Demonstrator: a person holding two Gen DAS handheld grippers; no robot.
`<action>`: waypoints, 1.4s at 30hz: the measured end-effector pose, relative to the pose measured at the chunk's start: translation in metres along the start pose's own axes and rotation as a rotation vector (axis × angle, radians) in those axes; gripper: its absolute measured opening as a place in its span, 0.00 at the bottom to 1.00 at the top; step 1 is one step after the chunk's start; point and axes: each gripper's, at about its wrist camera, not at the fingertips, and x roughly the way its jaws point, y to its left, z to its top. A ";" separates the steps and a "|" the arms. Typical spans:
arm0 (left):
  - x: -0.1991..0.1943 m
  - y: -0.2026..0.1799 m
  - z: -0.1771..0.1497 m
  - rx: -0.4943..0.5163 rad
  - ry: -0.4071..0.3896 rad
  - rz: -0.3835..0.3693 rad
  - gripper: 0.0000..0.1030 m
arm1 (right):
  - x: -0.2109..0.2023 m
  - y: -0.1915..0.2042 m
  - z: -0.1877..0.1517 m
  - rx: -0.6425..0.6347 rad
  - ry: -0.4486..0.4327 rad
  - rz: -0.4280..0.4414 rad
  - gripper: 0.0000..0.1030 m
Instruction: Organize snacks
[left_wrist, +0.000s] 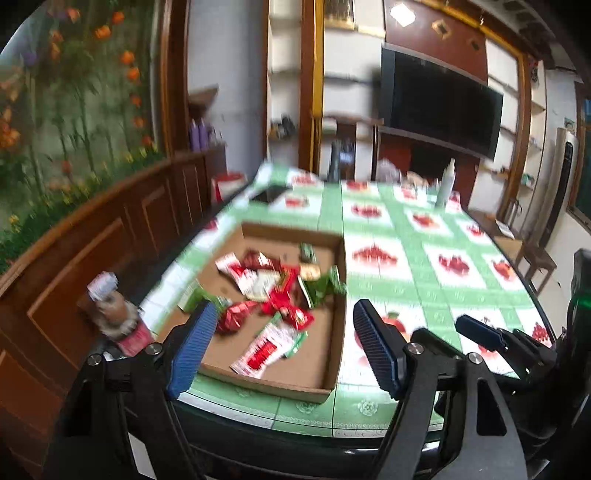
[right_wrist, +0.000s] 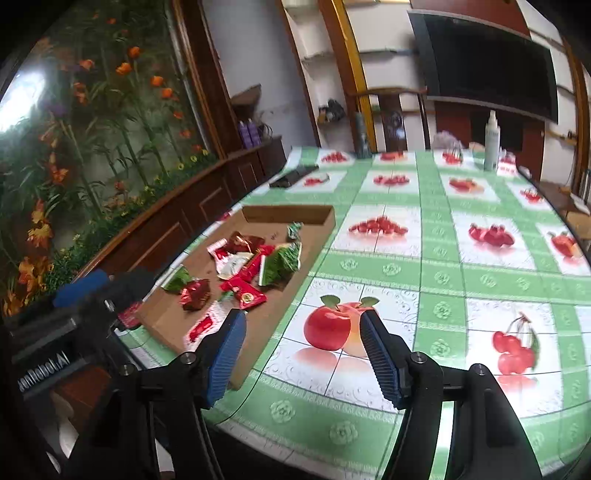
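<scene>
Nearest the left wrist camera, the left gripper (left_wrist: 284, 345) hung over the near edge of the counter (left_wrist: 406, 295) with its blue-padded fingers (left_wrist: 194, 347) spread wide and nothing between them; the right gripper (right_wrist: 303, 354) stood just as wide and bare, above the printed apples (right_wrist: 338, 326) on the green checked cloth. In the left view the right gripper's blue pad showed low at the right edge, near the left one. Just beyond the left fingers lay a shallow cardboard tray (left_wrist: 336, 343), resting on the counter's left side; inside it sat a loose heap of snack packets (left_wrist: 273, 288), red, white and green, some overlapping, gathered toward the tray's middle and near end. A brown bottle (left_wrist: 110, 314) stood just off the tray's left, though the blur hid its label. Farther back on the counter, a dark flat object (right_wrist: 293, 176) lay near the left edge, and a white spray bottle (right_wrist: 492, 142) stood upright at the far end; behind it a large dark television (right_wrist: 487, 62) hung on the wall.
</scene>
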 end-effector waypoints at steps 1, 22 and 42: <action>-0.011 0.000 0.000 0.000 -0.035 0.008 0.81 | -0.007 0.002 -0.001 -0.008 -0.017 -0.007 0.67; -0.056 0.003 -0.022 0.004 -0.250 0.050 1.00 | -0.047 0.033 -0.040 -0.088 -0.080 -0.002 0.75; 0.050 0.027 -0.030 -0.101 0.047 0.004 1.00 | 0.041 0.004 -0.045 -0.056 0.089 -0.004 0.75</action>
